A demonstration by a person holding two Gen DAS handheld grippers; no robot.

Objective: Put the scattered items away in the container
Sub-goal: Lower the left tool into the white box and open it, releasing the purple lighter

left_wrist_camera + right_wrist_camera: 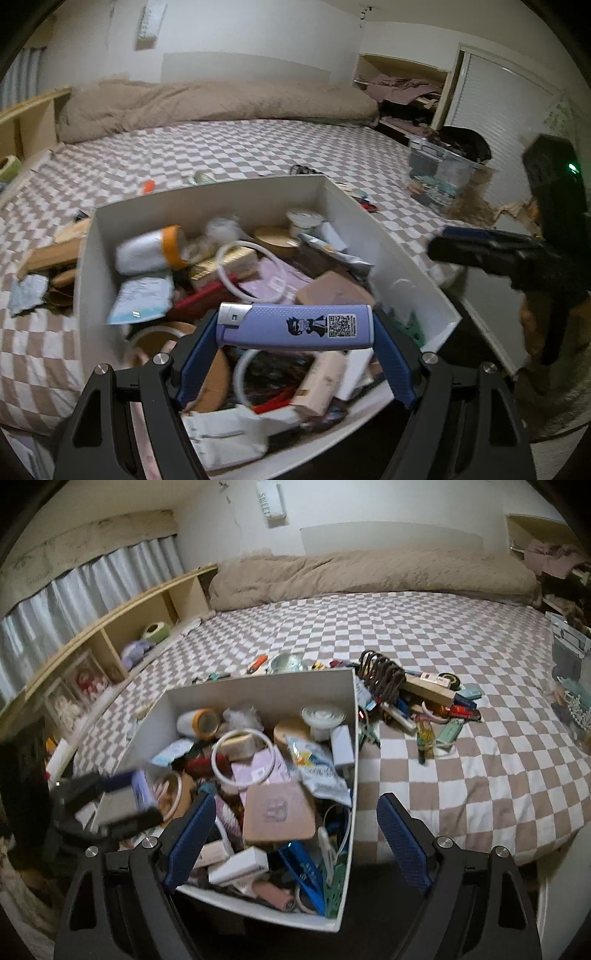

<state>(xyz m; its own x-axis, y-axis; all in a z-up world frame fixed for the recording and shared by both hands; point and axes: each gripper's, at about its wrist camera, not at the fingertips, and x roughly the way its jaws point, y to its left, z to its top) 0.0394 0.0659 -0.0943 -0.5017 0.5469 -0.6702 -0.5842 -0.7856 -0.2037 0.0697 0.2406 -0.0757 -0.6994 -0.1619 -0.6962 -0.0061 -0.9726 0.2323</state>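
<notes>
The left gripper (295, 328) is closed on a purple lighter (295, 326); the lighter's long axis runs crosswise from one blue pad to the other, so the jaws clamp it end to end, metal cap toward the left pad and printed code toward the right pad; the jaws stand only as wide as the lighter is long.

The lighter hangs above the near half of the white container (388, 236), which sits on the checked bedspread (229, 147) and is already heaped with small goods; the rim lies below and all around the held lighter, so the relation that governs the coming move is vertical: the lighter is over the opening, not beside it. Judgement: a release from this position should drop the lighter onto the pile inside; because it lies level and crosswise, it is likely to land flat and may slide toward the near wall.

The right gripper (295, 834) is wide open and holds nothing; it hovers over the near right corner of the container (258, 690), one pad over the contents and the other over the bedspread outside the wall.

A cluster of scattered items (424, 701) lies on the bedspread to the right of the container, just beyond its far right corner; judgement: the right gripper is the nearer one to that cluster and is free to take the next item.
</notes>
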